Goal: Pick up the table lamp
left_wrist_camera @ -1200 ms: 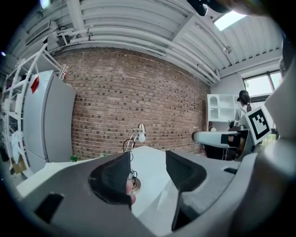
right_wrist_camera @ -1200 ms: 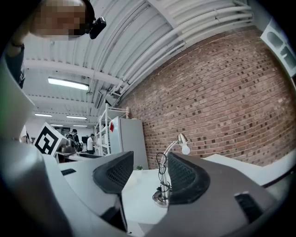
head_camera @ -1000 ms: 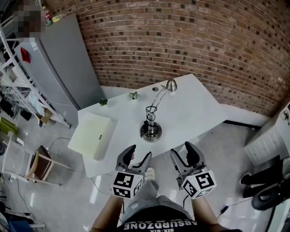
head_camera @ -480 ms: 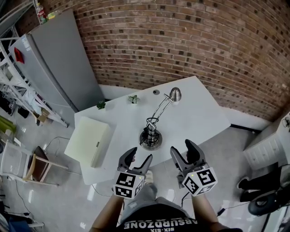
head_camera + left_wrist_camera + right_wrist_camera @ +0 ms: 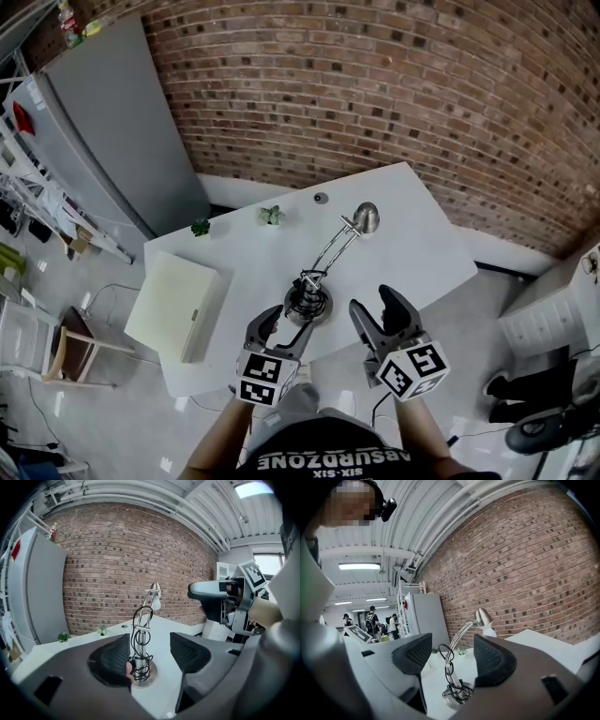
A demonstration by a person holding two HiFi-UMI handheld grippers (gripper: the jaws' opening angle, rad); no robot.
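The lamp (image 5: 307,298) stands upright on the white table (image 5: 417,248), towards the near edge. Its round metal base sits flat, and a black cord (image 5: 137,641) is looped round the stem. The thin curved neck leans away toward the brick wall (image 5: 375,94) and ends in a small metal shade (image 5: 366,217).

The person holds both tools low in front of it. The left gripper (image 5: 287,326) has its jaws spread wide with nothing in them. In the left gripper view the stem shows in the gap, nearer the left pad, but it stands beyond the pads and neither one is on it. The right gripper (image 5: 377,313) is just beside it to the right (equally wide open and empty), with the lamp framed between its jaws from farther back.

A flat cream box (image 5: 173,305) lies at the table's left end. Two tiny plants (image 5: 272,215) sit near the far edge.
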